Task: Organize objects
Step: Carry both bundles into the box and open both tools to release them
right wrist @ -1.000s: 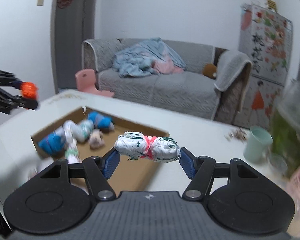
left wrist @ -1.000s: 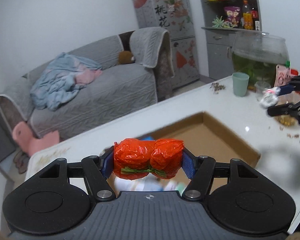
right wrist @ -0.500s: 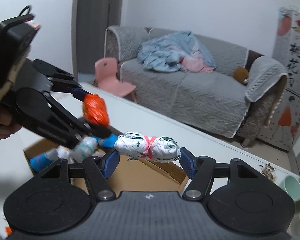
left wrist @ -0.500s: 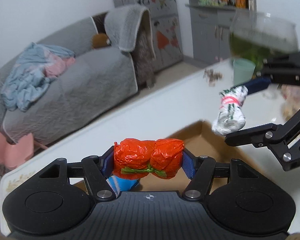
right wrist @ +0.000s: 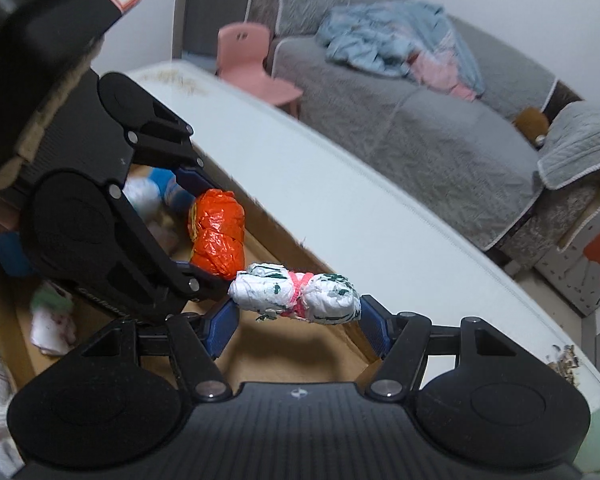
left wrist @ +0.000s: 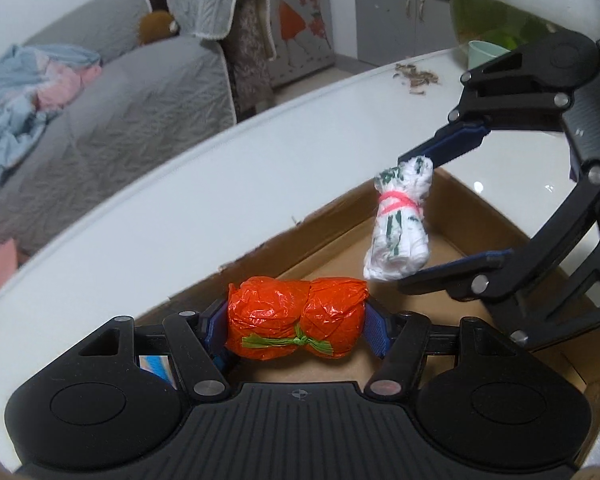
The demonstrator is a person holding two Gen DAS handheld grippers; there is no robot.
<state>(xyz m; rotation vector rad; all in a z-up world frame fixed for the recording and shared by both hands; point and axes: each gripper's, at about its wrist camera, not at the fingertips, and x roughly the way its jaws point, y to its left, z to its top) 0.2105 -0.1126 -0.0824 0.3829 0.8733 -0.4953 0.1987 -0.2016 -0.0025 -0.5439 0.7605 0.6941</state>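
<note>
My left gripper is shut on an orange plastic-wrapped bundle tied with a green band, held over the near-left part of a shallow cardboard box. My right gripper is shut on a white bundle with green marks and a pink band. In the left wrist view the white bundle hangs over the box between the right gripper pads. In the right wrist view the orange bundle sits in the left gripper, just left of the white one.
The box lies on a white table and holds several other bundles at its left end. A green cup, a glass fishbowl and scattered crumbs stand at the table's far right. A grey sofa and pink chair lie beyond.
Both grippers have come down and toward each other over the cardboard box, each still holding its bundle. The white bundle now hangs close beside the orange one.
</note>
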